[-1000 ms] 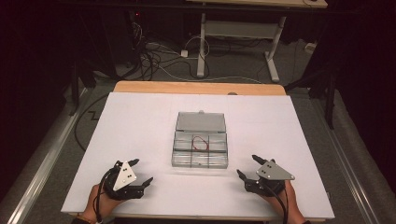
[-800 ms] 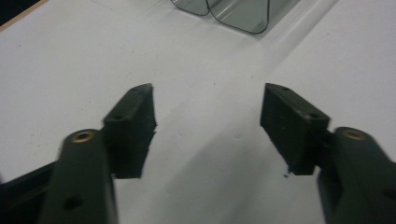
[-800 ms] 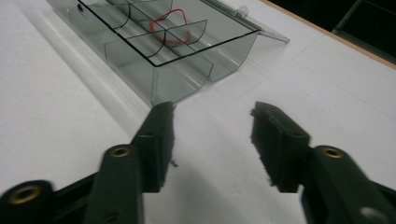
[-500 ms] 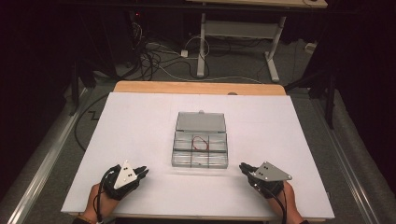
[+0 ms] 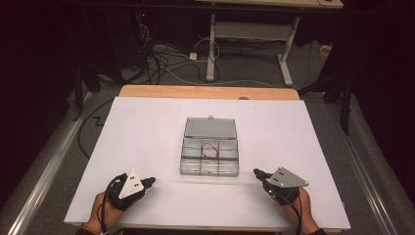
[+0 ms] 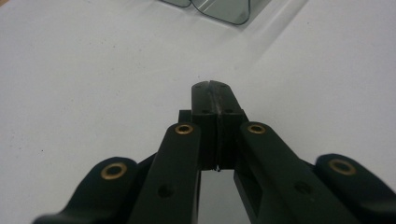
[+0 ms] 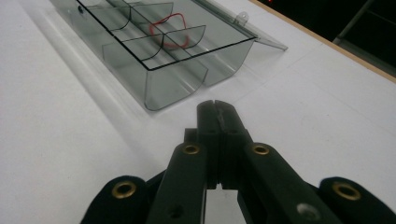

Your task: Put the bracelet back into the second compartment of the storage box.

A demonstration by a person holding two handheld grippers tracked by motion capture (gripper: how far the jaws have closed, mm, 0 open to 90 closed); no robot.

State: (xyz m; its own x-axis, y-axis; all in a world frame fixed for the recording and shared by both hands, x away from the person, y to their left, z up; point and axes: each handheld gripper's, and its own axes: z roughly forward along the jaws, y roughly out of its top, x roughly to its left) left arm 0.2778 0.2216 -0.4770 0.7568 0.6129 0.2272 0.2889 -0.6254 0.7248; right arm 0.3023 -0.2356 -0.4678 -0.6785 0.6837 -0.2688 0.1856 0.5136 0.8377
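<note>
Left gripper (image 5: pixel 149 181) parked at near-left table edge, jaws just closed together, nothing between. Clear compartment box (image 5: pixel 209 152) set mid-table, lid laid open, red rubber band (image 5: pixel 211 149) in one centre compartment, likely for picking. Right gripper (image 5: pixel 258 173) near-right, likewise just clamped empty.
</note>
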